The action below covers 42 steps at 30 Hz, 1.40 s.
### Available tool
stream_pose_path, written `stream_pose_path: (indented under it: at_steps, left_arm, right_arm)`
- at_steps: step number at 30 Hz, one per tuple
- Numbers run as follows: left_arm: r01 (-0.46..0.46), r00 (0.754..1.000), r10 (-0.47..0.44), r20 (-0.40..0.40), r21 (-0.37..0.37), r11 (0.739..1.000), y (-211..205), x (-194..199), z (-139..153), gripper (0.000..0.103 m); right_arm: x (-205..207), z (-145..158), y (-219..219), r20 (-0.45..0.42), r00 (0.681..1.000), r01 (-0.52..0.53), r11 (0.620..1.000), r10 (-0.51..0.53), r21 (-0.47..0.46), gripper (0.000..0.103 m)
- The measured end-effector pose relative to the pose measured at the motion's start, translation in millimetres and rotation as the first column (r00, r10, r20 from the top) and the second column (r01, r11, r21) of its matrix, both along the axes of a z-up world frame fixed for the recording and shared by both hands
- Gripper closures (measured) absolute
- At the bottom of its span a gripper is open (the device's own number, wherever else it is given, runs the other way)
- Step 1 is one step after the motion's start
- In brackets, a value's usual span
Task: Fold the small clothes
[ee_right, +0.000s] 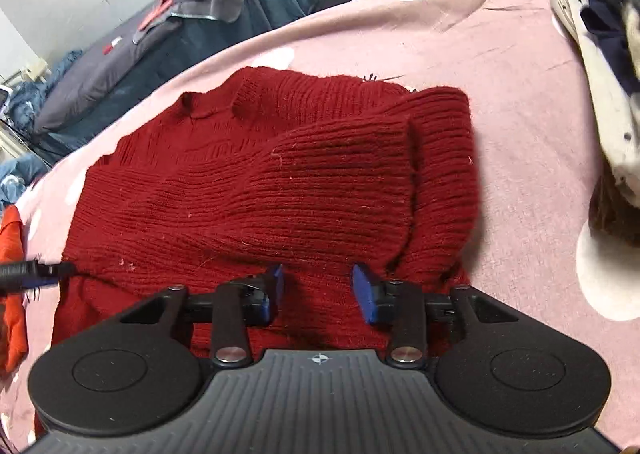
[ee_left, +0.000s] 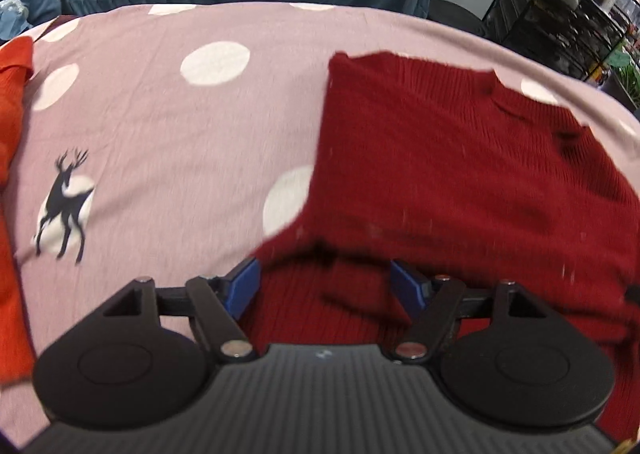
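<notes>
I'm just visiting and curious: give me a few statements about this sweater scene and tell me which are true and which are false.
1. The dark red sweater lies on a pink sheet with white dots. True.
2. The left gripper is clamped shut on the sweater. False: its jaws stand open over the knit.
3. An orange garment lies at the sheet's edge. True.
4. The sheet carries a cat print. False: it is a dark deer.
5. The right gripper holds a hanger. False: its jaws stand open and empty.
</notes>
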<state>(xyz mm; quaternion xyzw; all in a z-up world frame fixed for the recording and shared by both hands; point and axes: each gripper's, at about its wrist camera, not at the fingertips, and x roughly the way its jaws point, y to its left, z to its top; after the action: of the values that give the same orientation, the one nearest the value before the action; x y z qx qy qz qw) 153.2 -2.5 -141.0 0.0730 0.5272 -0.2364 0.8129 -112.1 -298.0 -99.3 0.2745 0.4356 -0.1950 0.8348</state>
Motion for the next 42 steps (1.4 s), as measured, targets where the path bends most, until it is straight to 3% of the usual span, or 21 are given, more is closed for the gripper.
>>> stream_pose_path:
  at_steps: [1, 3, 5, 11, 25, 29, 31, 35, 40, 42]
  left_arm:
    - [0.011, 1.0, -0.011, 0.006, 0.005, 1.0, 2, -7, 2, 0.03]
    - [0.033, 0.999, -0.034, 0.033, 0.015, 0.999, 3, -18, 9, 0.027]
    - [0.061, 0.996, -0.063, 0.057, 0.027, 0.998, 4, -30, 16, 0.016]
    - [0.146, 0.985, -0.148, 0.088, 0.036, 0.989, 7, -60, 32, 0.012]
    - [0.246, 0.968, -0.249, 0.032, 0.076, 0.966, 35, -104, 23, 0.009]
    - [0.284, 0.959, -0.284, 0.015, 0.022, 0.959, 62, -104, 27, 0.008]
    - [0.274, 0.961, -0.275, -0.007, -0.027, 0.961, 85, -98, 30, 0.0]
    - [0.252, 0.966, -0.257, -0.031, -0.113, 0.961, 136, -90, 40, 0.0]
    - [0.224, 0.968, -0.238, -0.078, -0.153, 0.962, 177, -90, 43, 0.0]
    - [0.227, 0.967, -0.239, -0.084, -0.135, 0.965, 182, -93, 40, 0.0]
  right_arm:
    - [1, 5, 4, -0.009, 1.0, -0.008, 1.0, 0.008, -0.022, 0.034]
    - [-1, 16, 12, -0.011, 1.0, -0.002, 0.998, 0.001, -0.06, 0.021]
    - [-10, 25, 20, 0.002, 1.0, 0.014, 0.998, -0.013, -0.067, 0.0]
    - [-46, 30, 51, 0.011, 1.0, 0.024, 0.999, -0.024, -0.043, 0.0]
    - [-112, 41, 99, 0.015, 1.0, -0.027, 1.0, 0.027, -0.007, 0.0]
    - [-133, 47, 113, -0.001, 0.995, -0.095, 0.994, 0.095, -0.047, 0.0]
    - [-144, 51, 121, -0.024, 0.99, -0.142, 0.987, 0.14, -0.077, 0.0]
    - [-167, 57, 131, -0.076, 0.978, -0.203, 0.975, 0.197, -0.087, 0.0]
    - [-184, 57, 136, -0.132, 0.972, -0.204, 0.976, 0.193, -0.073, 0.0]
    - [-185, 54, 136, -0.145, 0.974, -0.183, 0.981, 0.173, -0.063, 0.0]
